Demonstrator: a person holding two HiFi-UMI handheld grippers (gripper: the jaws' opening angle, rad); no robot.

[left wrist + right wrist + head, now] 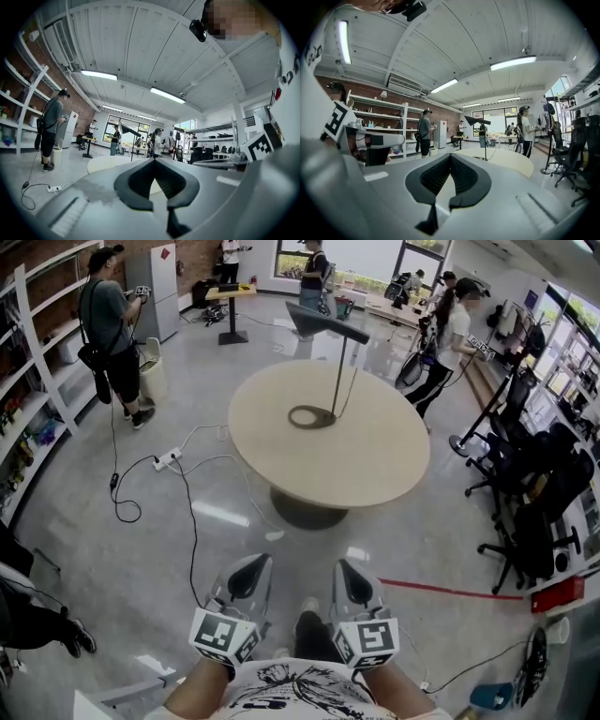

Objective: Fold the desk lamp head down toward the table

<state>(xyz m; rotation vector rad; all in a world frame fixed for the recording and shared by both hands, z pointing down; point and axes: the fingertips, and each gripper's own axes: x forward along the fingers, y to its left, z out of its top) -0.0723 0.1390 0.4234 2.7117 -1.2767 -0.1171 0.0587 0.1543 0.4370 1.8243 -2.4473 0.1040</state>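
A black desk lamp (336, 362) stands on the round beige table (375, 465). Its ring base (311, 416) rests near the table's middle, and a thin upright pole carries the flat head (326, 322) raised high and roughly level. Both grippers are held low near the person's body, well short of the table. The left gripper (253, 565) and the right gripper (346, 569) are shut, empty, and point toward the table. The lamp (128, 133) shows small and far off in the left gripper view, beyond the left gripper (153, 160). In the right gripper view the lamp (478, 121) stands beyond the right gripper (450, 156).
A power strip (167, 460) and black cables (187, 521) lie on the floor at the left. Office chairs (539, 512) crowd the right side. A red line (441, 590) is on the floor. Shelves (37, 381) line the left wall. Several people stand around the room.
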